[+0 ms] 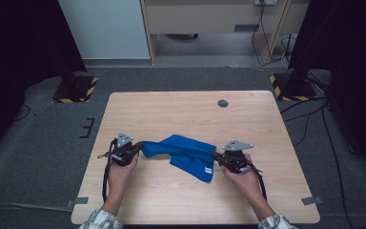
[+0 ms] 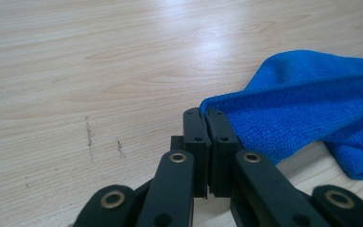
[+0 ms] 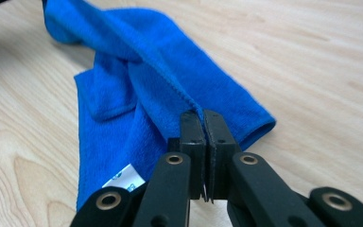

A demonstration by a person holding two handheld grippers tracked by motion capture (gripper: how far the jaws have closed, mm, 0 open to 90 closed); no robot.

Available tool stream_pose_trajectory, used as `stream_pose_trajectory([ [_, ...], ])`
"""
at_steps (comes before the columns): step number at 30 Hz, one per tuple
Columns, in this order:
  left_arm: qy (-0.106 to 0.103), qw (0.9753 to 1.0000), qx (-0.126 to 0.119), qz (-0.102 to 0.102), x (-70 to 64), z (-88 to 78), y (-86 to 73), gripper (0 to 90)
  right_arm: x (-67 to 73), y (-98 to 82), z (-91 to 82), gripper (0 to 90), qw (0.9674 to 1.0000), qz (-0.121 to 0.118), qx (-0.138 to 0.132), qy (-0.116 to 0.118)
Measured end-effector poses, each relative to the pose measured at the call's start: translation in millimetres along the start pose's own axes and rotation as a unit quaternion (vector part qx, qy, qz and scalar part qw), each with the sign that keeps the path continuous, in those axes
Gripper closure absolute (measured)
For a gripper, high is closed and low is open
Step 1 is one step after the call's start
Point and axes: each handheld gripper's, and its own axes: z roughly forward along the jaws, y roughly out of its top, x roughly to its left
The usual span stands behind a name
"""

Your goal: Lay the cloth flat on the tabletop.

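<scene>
A blue microfibre cloth [image 1: 186, 155] lies crumpled across the middle of the wooden table [image 1: 171, 109], pulled between my two grippers. My left gripper [image 1: 138, 147] holds its left end. In the left gripper view the jaws [image 2: 206, 116] are shut on a corner of the cloth [image 2: 302, 109]. My right gripper [image 1: 215, 156] is at the cloth's right end. In the right gripper view its jaws [image 3: 202, 118] are shut on the hemmed edge of the cloth [image 3: 170, 71]. A white label [image 3: 123, 178] shows on the cloth's near side.
A round grey grommet [image 1: 223, 103] sits near the table's far edge. Two stands with yellow-and-black bases [image 1: 74, 88] [image 1: 290, 86] are on the carpet beyond the far corners. Cables [image 1: 310, 119] trail on the floor at the right.
</scene>
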Motion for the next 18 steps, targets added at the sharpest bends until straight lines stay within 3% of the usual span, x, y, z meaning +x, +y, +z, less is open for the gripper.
stream_pose_trajectory([
  [7,-0.008,0.9996,0.009,0.025,-12.7,7.1,0.4,87.7,-9.0,5.9,-16.9,88.6,0.9997,0.015,-0.015,-0.012],
  [18,-0.042,0.9987,-0.003,0.029,-30.3,7.1,11.6,87.6,-21.7,13.1,-45.7,88.7,0.9983,0.027,-0.041,-0.032],
])
